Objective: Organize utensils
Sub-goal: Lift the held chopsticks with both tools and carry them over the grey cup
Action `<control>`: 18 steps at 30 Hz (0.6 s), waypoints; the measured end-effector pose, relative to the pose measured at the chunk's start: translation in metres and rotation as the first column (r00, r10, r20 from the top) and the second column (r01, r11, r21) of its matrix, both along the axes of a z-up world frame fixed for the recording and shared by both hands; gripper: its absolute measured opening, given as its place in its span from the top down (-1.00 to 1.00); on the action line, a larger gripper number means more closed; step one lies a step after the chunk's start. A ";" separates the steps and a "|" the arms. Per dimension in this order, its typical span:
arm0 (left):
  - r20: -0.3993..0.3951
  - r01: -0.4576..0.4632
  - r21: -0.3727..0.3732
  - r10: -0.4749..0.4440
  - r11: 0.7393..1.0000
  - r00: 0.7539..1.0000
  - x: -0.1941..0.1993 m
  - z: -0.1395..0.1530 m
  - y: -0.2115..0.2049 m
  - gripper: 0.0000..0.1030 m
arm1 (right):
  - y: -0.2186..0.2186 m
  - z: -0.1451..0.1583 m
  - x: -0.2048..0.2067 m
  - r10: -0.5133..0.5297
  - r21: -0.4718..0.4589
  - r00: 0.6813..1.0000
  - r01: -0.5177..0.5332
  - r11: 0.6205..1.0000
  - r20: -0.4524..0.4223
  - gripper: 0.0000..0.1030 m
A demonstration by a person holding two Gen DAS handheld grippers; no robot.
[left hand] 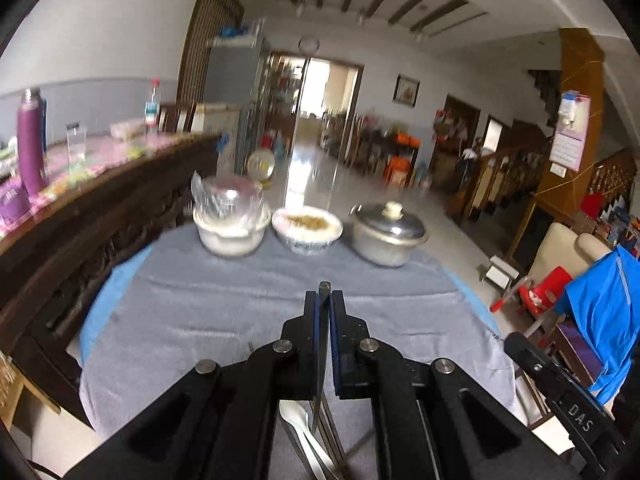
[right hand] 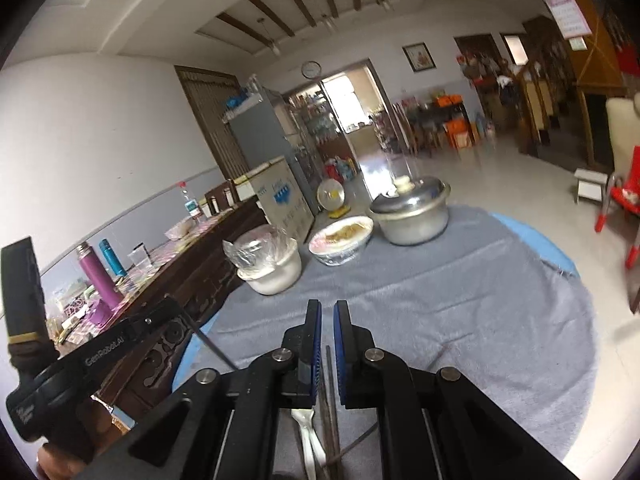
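Utensils (left hand: 308,436) below; rice-filled bowl (left hand: 307,229) (lidded pot (left hand: 387,236) beside).

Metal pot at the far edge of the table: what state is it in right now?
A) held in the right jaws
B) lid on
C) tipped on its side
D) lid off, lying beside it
B: the metal pot stands upright on the grey cloth with its knobbed lid seated on top, clear of both grippers.
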State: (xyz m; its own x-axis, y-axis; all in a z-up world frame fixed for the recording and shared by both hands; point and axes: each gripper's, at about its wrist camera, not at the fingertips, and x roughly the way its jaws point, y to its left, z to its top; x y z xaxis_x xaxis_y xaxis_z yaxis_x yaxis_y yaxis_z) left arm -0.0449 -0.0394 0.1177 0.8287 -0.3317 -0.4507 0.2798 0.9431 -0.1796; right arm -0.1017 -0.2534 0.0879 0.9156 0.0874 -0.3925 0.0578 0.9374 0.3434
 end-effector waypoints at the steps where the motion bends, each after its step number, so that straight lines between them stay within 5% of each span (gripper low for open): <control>1: 0.017 0.001 0.001 -0.001 1.000 1.000 -0.006 0.003 0.000 0.90 | 0.002 0.002 -0.003 0.004 -0.011 1.000 -0.004 1.000 -0.002 0.86; 6: 0.055 0.024 -0.010 -0.024 1.000 0.998 -0.024 0.011 0.004 0.90 | -0.024 -0.017 0.008 -0.002 0.096 0.987 0.017 0.995 -0.159 0.81; 10: 0.018 0.037 -0.024 -0.037 0.999 0.999 -0.019 0.000 0.006 0.90 | -0.055 -0.065 0.044 -0.010 0.171 0.925 0.081 0.982 -0.381 0.05; 15: -0.010 0.042 -0.027 -0.042 0.999 0.999 -0.019 -0.010 0.010 0.90 | -0.079 -0.110 0.098 -0.089 0.126 0.843 0.183 0.975 -0.531 0.06; 18: -0.018 0.038 -0.042 -0.039 0.998 0.999 -0.015 -0.012 0.017 0.90 | -0.090 -0.133 0.132 -0.111 0.099 0.788 0.213 0.972 -0.606 0.29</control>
State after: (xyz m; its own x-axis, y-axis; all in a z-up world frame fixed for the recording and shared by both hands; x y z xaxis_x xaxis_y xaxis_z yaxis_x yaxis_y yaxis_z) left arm -0.0595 -0.0221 0.1057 0.8065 -0.3815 -0.4517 0.3116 0.9235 -0.2238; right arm 0.0304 -0.3429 -0.0454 0.5133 0.0648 -0.8557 0.4438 0.8334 0.3294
